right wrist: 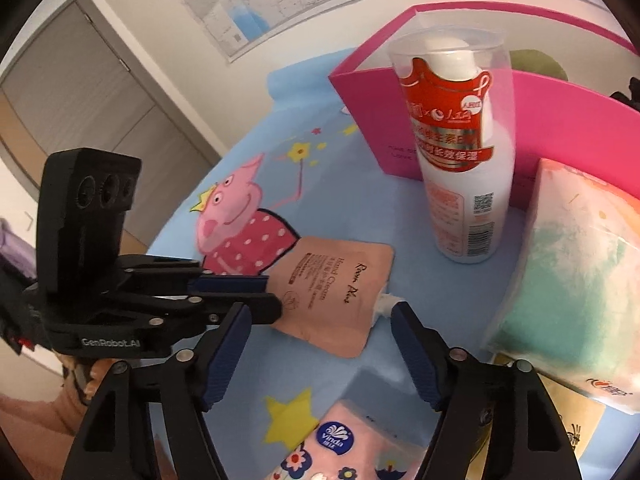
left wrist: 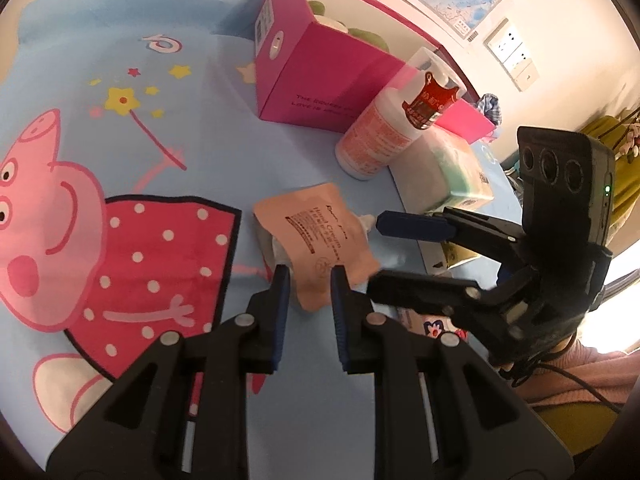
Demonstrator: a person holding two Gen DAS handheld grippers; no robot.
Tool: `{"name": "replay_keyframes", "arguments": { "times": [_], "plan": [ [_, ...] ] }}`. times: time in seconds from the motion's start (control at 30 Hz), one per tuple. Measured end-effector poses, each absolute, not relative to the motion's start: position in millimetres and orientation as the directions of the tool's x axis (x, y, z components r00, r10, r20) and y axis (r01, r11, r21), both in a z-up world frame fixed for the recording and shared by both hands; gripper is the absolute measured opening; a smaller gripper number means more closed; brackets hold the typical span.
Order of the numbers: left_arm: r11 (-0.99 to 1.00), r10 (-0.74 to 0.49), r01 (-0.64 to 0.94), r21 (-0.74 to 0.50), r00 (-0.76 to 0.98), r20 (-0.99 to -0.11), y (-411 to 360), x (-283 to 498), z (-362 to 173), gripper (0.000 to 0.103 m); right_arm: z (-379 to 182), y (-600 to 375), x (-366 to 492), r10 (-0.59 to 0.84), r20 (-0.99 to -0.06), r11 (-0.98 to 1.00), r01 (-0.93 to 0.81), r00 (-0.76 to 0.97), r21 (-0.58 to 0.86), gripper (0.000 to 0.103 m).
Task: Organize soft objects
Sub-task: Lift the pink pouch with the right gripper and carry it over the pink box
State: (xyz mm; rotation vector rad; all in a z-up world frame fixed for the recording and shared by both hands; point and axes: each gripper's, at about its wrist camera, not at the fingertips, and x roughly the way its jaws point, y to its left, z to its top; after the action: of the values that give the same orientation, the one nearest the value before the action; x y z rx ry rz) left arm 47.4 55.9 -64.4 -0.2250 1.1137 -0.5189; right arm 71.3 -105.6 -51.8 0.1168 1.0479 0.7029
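Observation:
A salmon-pink hand cream pouch [left wrist: 316,240] [right wrist: 340,288] lies on the blue cartoon-pig sheet [left wrist: 168,152] [right wrist: 320,184]. My left gripper [left wrist: 310,280] [right wrist: 272,294] is shut on the pouch's near corner, which shows between the blue pads. My right gripper [right wrist: 320,316] [left wrist: 380,252] stands open around the opposite end. The pouch's white spout [right wrist: 384,304] [left wrist: 366,222] sits between its fingers, close to one of them, and the pads do not press on it. An open pink box [left wrist: 312,80] [right wrist: 552,128] stands behind, with green soft things [left wrist: 364,34] inside.
A capped white lotion bottle [left wrist: 376,140] [right wrist: 460,184] stands in front of the box. A green-and-white tissue pack [left wrist: 452,176] [right wrist: 560,280] lies beside it. A flowered Vinda tissue pack [right wrist: 340,440] lies near my right gripper. A pink sleeve [left wrist: 580,376] shows at right.

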Motion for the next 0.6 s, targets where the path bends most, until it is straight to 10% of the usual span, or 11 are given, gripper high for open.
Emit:
{"name": "replay_keyframes", "arguments": {
  "times": [0.43, 0.6],
  "plan": [
    [0.857, -0.508, 0.290, -0.427, 0.331, -0.795, 55, 52, -69, 0.020, -55, -95, 73, 0.520, -0.782, 0.821, -0.455, 0.343, 0.346, 0.074],
    [0.859, -0.504, 0.292, -0.420, 0.343, -0.793, 58, 47, -65, 0.020, -52, -106, 74, 0.561, -0.751, 0.805, -0.438, 0.347, 0.399, 0.054]
  ]
}}
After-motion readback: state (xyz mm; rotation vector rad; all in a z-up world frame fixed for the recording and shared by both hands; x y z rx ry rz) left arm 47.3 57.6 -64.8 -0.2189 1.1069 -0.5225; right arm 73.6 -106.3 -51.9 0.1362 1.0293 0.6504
